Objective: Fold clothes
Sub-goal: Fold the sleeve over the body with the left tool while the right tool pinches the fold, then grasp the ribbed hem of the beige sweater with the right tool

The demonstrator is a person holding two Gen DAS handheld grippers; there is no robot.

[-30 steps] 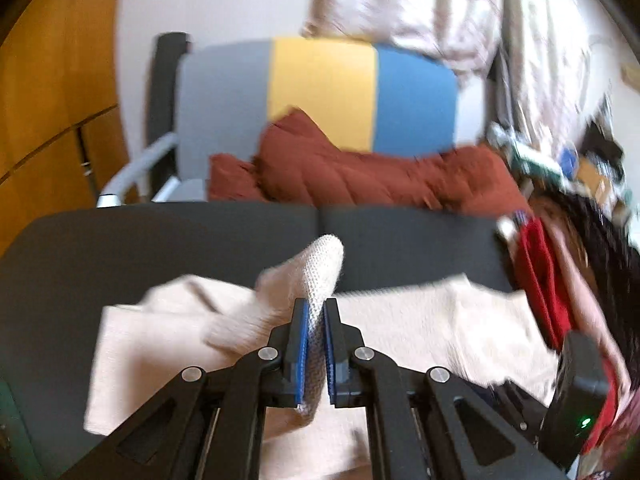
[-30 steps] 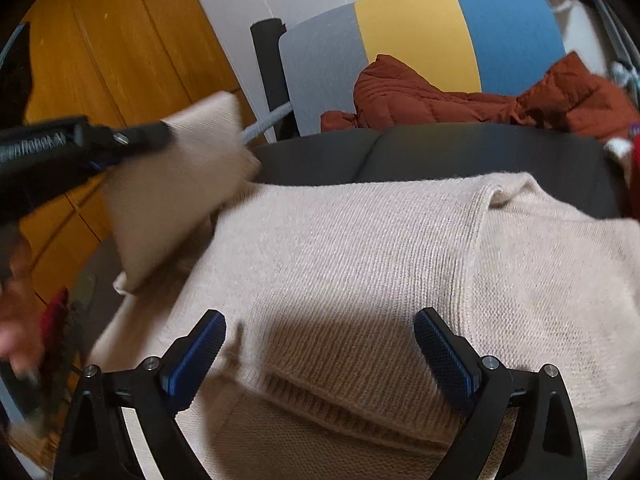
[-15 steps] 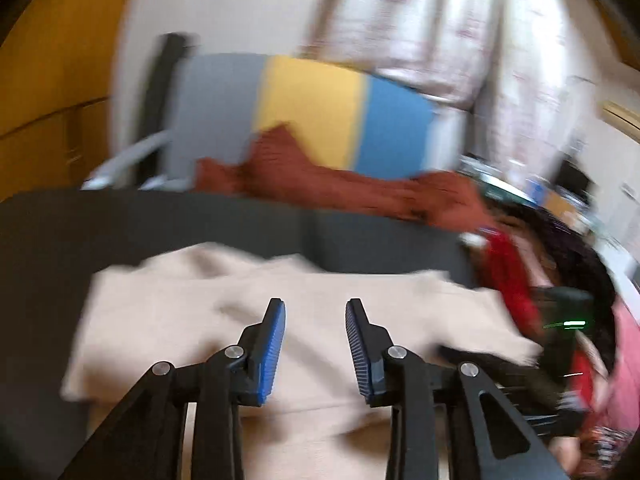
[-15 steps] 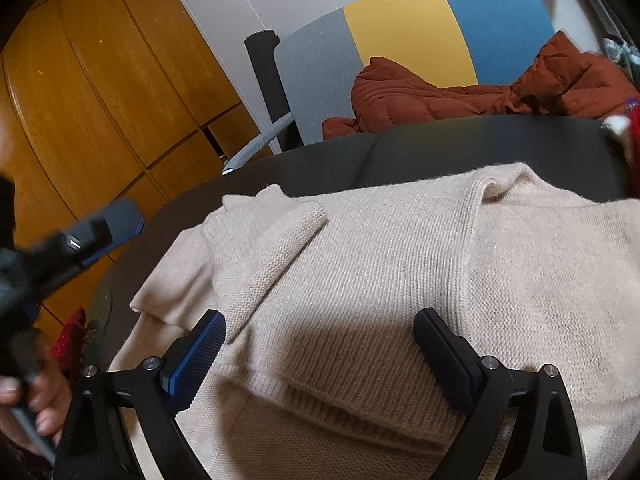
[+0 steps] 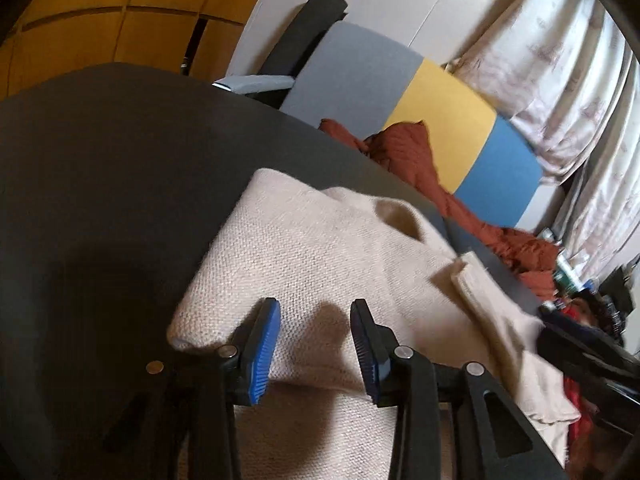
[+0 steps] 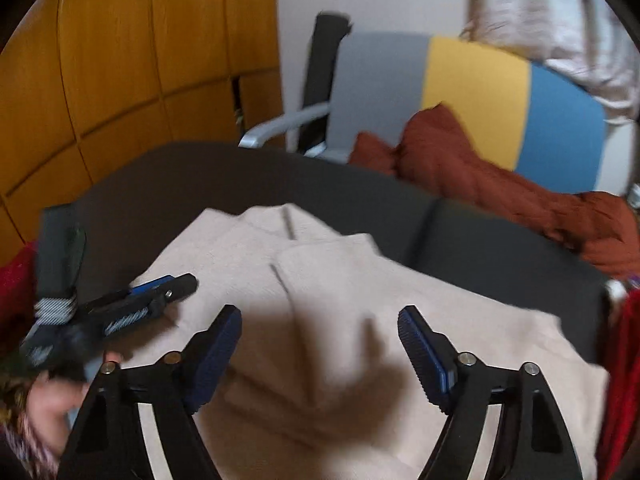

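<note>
A beige knit sweater (image 5: 328, 264) lies on the dark table (image 5: 100, 184), its sleeve folded in across the body. My left gripper (image 5: 316, 340) is open and empty, just above the sweater's folded left edge. The sweater (image 6: 360, 312) also fills the right wrist view, where my right gripper (image 6: 320, 344) is wide open and empty above its middle. The left gripper (image 6: 160, 292) shows at the left of that view, over the sweater's left edge.
A chair (image 6: 460, 92) with a grey, yellow and blue back stands behind the table, with a rust-red jacket (image 6: 480, 176) on it. Wooden panels (image 6: 120, 80) are at the left. Red cloth and clutter (image 5: 580, 300) lie at the table's right end.
My left gripper let go of the sleeve, which now lies folded on the body, and moved down to the sweater's left edge. My right gripper shifted left over the sweater, still open.
</note>
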